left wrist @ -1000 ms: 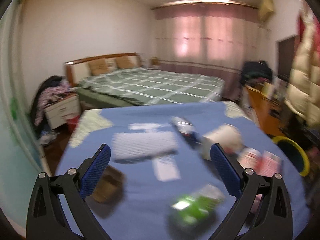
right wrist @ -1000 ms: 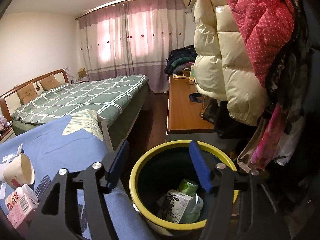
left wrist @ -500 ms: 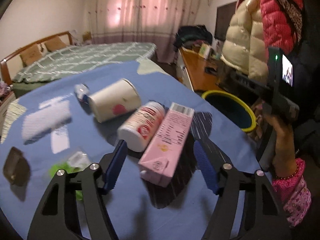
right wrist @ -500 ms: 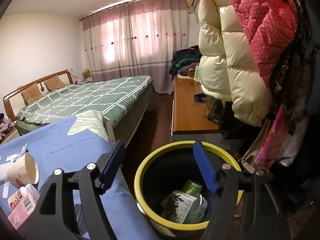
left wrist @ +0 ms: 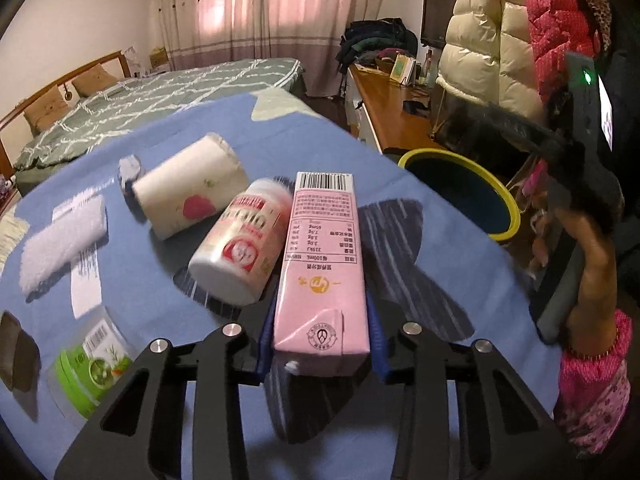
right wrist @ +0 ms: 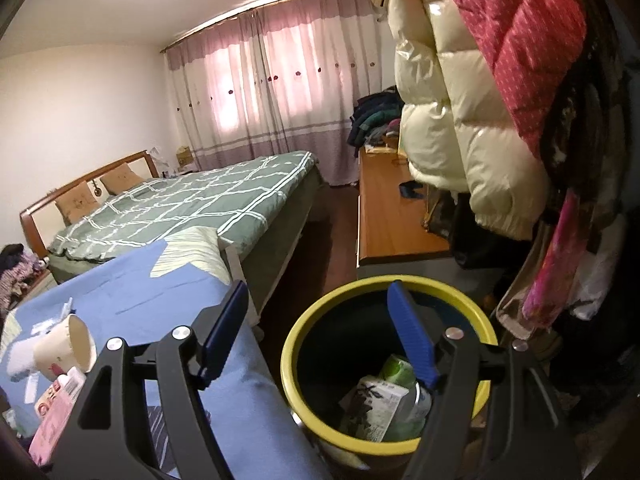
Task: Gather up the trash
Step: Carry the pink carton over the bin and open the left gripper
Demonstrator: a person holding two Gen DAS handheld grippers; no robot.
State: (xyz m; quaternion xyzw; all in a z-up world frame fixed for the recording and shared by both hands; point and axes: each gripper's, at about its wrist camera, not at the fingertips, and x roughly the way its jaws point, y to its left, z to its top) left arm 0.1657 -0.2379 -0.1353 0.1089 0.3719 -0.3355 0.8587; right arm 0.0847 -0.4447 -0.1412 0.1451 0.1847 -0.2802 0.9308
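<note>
My left gripper [left wrist: 319, 330] is shut on a pink drink carton [left wrist: 322, 264] lying on the blue cloth [left wrist: 120, 280]. A white and pink bottle [left wrist: 244, 244] lies against the carton's left side, and a paper cup [left wrist: 188, 192] lies on its side behind it. A green-lidded tub [left wrist: 92, 372] sits at the near left. The yellow-rimmed trash bin [left wrist: 464, 196] stands off the table's right edge. My right gripper [right wrist: 320, 336] is open and empty above the bin [right wrist: 312, 328], which holds a carton [right wrist: 372, 408] and a green bottle [right wrist: 400, 368].
A white cloth [left wrist: 60, 244] and paper slips lie at the left of the table. A brown object [left wrist: 16, 352] is at the far left edge. A green-quilted bed [right wrist: 192, 204], a wooden bench [right wrist: 392, 216] and hanging jackets [right wrist: 480, 100] surround the bin.
My left gripper swung right across the table, moved in on the pink carton and shut on it. My right gripper has stayed open over the bin, rising slightly.
</note>
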